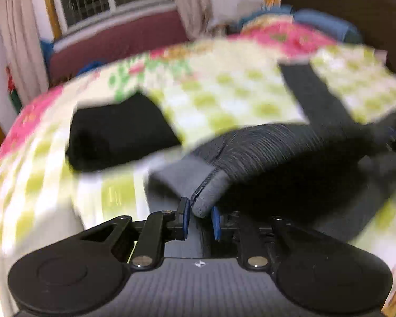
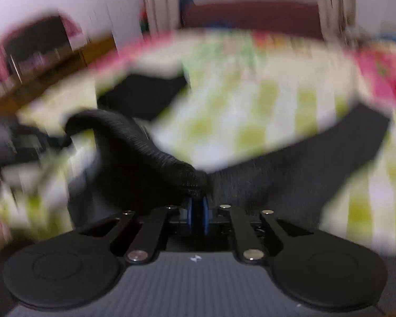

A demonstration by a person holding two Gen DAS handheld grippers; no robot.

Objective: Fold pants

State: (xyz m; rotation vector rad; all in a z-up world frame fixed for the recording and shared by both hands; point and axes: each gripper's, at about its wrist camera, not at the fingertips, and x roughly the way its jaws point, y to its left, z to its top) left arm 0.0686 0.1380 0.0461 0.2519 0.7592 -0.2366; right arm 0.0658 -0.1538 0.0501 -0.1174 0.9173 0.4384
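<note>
Pants (image 1: 290, 142), dark grey with a ribbed waistband, lay spread on the bed (image 1: 224, 92), over its green-checked cover, one leg running away toward the far right corner of the bed. Both tongs were clenched on that waistband. The left tongs (image 1: 201, 220) pinched a rolled end of the band between their blue pads, and the right tongs (image 2: 197, 212) gripped the other end, the pads nearly together on the thin fabric. Between the two grips the band arched up off the cover, so the top of the garment was lifted while the legs lay on the bed. Both views were heavily blurred, so finer creases could not be made out.

A folded black garment (image 1: 118, 134) sat apart, toward the far left side of the bed.

To my eye the step in hand was carrying the waistband across for a fold. Doing it well would mean keeping both grips level and evenly apart so the band stays taut, letting the cloth trail flat without bunching, and laying the waist edge square onto the legs before either grip lets go, well clear of the black garment
</note>
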